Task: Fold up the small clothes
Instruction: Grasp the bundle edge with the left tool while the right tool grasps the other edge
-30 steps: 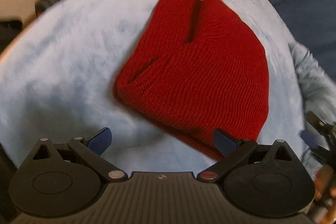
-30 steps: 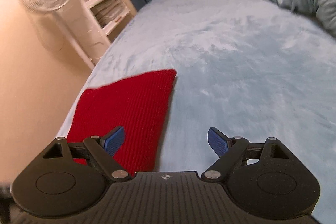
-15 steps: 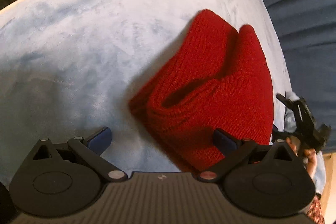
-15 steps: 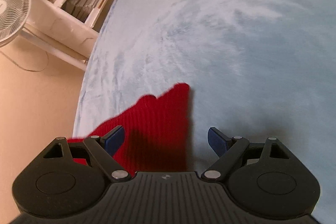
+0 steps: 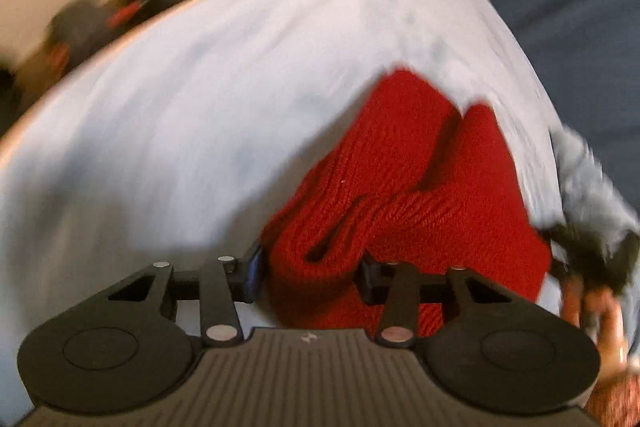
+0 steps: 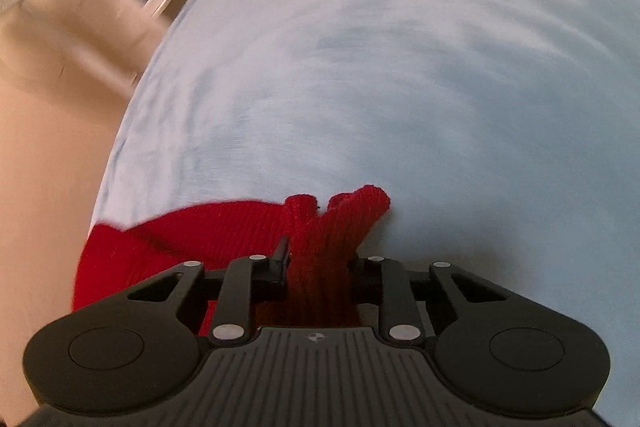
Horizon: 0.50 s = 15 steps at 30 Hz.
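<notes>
Red hat point(image 5: 404, 183) runs seven to one o'clock, both grippers closing on its folds, left gripper point(image 5: 310, 273), right gripper point(image 6: 320, 267), bare blanket point(image 6: 400, 67) beyond at twelve

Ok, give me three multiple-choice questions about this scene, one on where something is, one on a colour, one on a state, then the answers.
1. The knitted hat lies on:
A) a pale blue fleece blanket
B) a wooden floor
C) a metal tray

2. The hat is:
A) green
B) red
C) white

3. What sits between the fingers of the right gripper?
A) nothing
B) a sock
C) bunched hat fabric

Answers:
1 A, blanket surrounds the hat.
2 B, red in both views.
3 C, the closing jaws have red knit between them; the left gripper likewise.
</notes>
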Available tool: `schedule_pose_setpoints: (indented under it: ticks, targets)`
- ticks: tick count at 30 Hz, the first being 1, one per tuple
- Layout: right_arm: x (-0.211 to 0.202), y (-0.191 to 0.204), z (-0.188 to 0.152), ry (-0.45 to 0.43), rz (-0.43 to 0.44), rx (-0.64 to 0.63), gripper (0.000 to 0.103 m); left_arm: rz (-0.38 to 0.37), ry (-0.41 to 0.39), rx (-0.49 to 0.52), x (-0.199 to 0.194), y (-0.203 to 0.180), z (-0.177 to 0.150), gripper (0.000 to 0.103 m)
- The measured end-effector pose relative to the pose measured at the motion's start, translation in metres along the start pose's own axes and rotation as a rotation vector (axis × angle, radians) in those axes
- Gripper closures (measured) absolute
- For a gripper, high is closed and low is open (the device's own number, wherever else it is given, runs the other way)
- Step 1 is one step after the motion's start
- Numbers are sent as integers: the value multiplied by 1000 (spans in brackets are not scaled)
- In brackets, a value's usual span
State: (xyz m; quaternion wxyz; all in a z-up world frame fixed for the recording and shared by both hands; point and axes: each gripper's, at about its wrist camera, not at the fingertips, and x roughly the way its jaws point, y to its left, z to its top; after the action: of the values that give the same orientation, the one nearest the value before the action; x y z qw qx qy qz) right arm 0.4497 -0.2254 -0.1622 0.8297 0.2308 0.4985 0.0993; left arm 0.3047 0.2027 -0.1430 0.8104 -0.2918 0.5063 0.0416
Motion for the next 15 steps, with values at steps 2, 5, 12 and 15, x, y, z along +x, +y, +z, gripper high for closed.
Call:
schedule_pose_setpoints:
  ticks: [2, 5, 12, 15]
  targets:
    - [-42, -39, -54, -73, 3, 153, 81, -4, 36, 187, 17, -30, 44, 55]
    - [-86, -77, -156, -174, 32, 454, 82, -26, 104, 435, 53, -94, 88, 55]
    - [-98, -77, -249, -286, 35, 652, 83, 64, 111, 643, 76, -170, 87, 54]
    - [-101, -79, -236, -260, 26, 617, 77, 72, 85, 581, 64, -147, 96, 47]
